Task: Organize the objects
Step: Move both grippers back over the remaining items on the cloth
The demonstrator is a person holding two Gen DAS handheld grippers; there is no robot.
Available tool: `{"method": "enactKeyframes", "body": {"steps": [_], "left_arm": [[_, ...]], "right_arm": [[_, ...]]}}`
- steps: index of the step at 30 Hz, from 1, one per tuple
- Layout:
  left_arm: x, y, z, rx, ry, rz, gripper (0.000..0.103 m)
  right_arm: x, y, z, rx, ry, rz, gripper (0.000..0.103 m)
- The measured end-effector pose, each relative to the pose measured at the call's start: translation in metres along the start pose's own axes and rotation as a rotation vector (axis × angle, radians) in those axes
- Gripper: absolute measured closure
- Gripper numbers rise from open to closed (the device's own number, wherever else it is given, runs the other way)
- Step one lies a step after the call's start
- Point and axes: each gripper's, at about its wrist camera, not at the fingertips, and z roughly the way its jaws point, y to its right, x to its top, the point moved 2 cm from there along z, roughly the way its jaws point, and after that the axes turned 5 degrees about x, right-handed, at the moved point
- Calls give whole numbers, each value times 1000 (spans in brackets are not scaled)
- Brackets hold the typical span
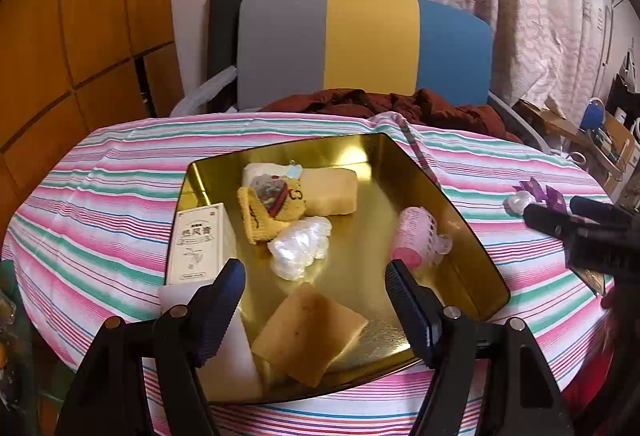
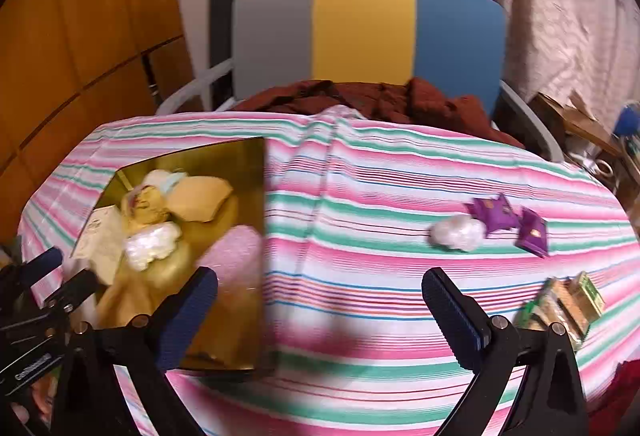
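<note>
The gold tray [image 1: 460,220] lies on the left half of the striped tablecloth [image 2: 360,236] and is already loaded; a white wad [image 2: 456,232], two purple packets [image 2: 508,222] and a green pack [image 2: 568,304] are left loose at the right. The right gripper [image 2: 320,296] is held apart and empty above the cloth, and the left gripper [image 1: 316,296] likewise over the tray's near edge. The wad should be centred between the jaws before closure.

Left gripper [image 1: 316,300] hovers wide apart over the gold tray [image 1: 460,236], a tan sponge [image 1: 308,336] lying between its fingers [image 1: 222,300].
</note>
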Motion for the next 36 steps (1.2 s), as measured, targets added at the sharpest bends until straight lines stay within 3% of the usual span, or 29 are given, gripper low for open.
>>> {"method": "enactKeyframes", "body": {"steps": [6,10,16,18,21,36], "left_arm": [[2,9,-1,-53,6,15,29],[8,15,-2,-96,7,7,29],[17,40,3,-145,-20,49,29],[21,54,5,-168,-28,72,29],[26,77,7,-196,-34,116,29],[53,213,39,-334,-79,338,29]], "right_arm": [[16,70,-7,-68,25,106,0],[27,132,-11,-181,83,184,0],[8,230,-8,-250,104,508,0],[3,251,-17,-212,141,627,0],[1,259,-28,-219,167,652,0],[-7,271,-34,-90,187,774,0]]}}
